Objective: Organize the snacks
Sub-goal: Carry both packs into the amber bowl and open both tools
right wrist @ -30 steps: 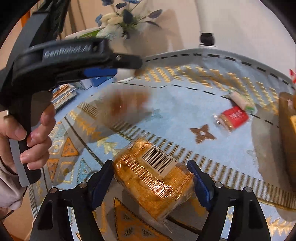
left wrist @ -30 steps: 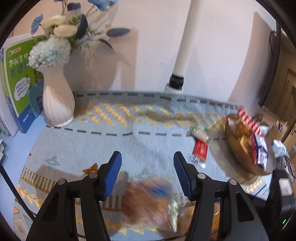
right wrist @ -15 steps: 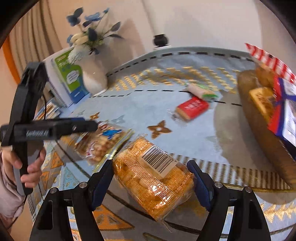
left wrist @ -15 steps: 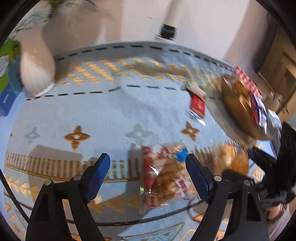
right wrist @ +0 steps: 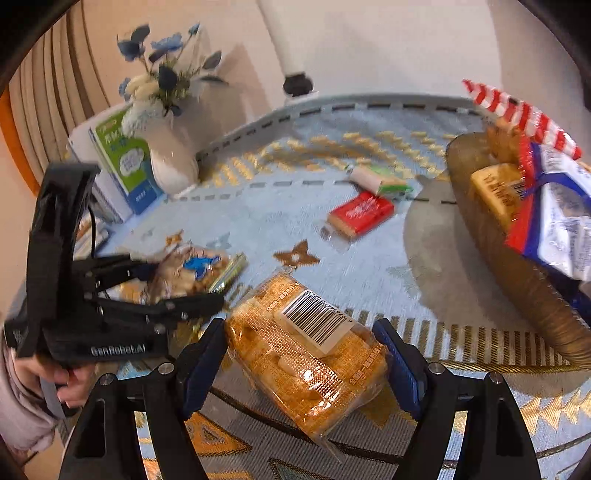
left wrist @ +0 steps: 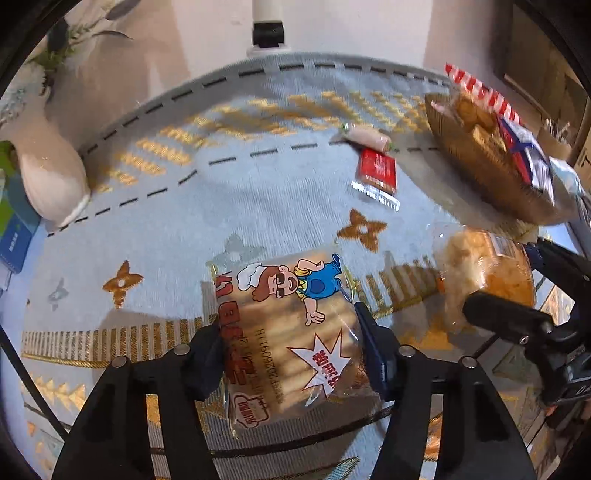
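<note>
My left gripper [left wrist: 291,343] is shut on a clear biscuit pack with a cartoon chef [left wrist: 291,332], held just above the blue patterned cloth; the pack also shows in the right wrist view [right wrist: 192,269]. My right gripper [right wrist: 303,354] is shut on an orange cracker pack with a barcode [right wrist: 306,354], which also shows in the left wrist view [left wrist: 484,269]. A brown basket [right wrist: 524,280] holding several snack packs stands at the right. A red wafer pack [right wrist: 360,214] and a green-and-white snack [right wrist: 380,181] lie loose on the cloth.
A white vase with blue flowers [right wrist: 170,155] and a green book [right wrist: 122,158] stand at the back left. A white pole [left wrist: 266,22] rises at the cloth's far edge. The basket also shows in the left wrist view [left wrist: 487,173].
My left gripper has come down over the chef biscuit pack and closed on it. My right gripper keeps its hold on the orange pack and has swung towards the basket.
</note>
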Demonstrator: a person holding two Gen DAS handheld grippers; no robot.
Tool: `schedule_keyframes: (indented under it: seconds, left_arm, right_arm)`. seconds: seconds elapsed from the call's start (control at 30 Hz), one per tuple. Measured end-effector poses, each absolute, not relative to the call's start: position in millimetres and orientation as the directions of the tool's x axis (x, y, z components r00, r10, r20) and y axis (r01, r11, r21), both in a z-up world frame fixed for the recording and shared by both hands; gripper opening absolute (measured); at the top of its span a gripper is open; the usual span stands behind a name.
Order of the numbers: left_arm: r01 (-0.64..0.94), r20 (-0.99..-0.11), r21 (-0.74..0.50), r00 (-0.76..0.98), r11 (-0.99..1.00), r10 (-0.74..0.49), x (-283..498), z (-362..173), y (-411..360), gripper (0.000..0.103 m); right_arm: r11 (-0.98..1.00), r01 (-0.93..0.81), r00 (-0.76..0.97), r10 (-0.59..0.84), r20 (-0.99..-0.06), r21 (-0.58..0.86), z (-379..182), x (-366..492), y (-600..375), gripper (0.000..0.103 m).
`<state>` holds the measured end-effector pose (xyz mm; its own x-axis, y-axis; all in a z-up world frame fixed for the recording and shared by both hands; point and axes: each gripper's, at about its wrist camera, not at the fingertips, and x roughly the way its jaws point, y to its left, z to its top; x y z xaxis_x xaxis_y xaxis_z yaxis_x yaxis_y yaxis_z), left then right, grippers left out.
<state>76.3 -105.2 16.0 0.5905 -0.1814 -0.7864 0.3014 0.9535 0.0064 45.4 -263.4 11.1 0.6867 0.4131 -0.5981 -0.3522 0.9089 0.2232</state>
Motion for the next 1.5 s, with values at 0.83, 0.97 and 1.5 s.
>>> schedule_keyframes:
  seconds: [0.83, 0.97, 1.5]
  left_arm:
    - [0.402, -0.664, -0.14, 0.64, 0.905, -0.387, 102, 150, -212, 0.059]
    - [0.455, -0.657, -0.145, 0.62, 0.879, -0.429, 118, 153, -256, 0.059]
    - [0.573, -0.74, -0.056, 0.525, 0.817, -0.419, 156, 133, -369, 0.084]
  right_arm:
    - [0.888, -0.288, 0.849, 0.41, -0.333, 0.359, 154, 63, -416, 0.078]
    - [0.901, -0.212, 0.869, 0.351, -0.348, 0.379, 158, 80, -461, 0.078]
    - [0.948, 0.067, 0.784, 0.143, -0.604, 0.312, 135, 147, -520, 0.088]
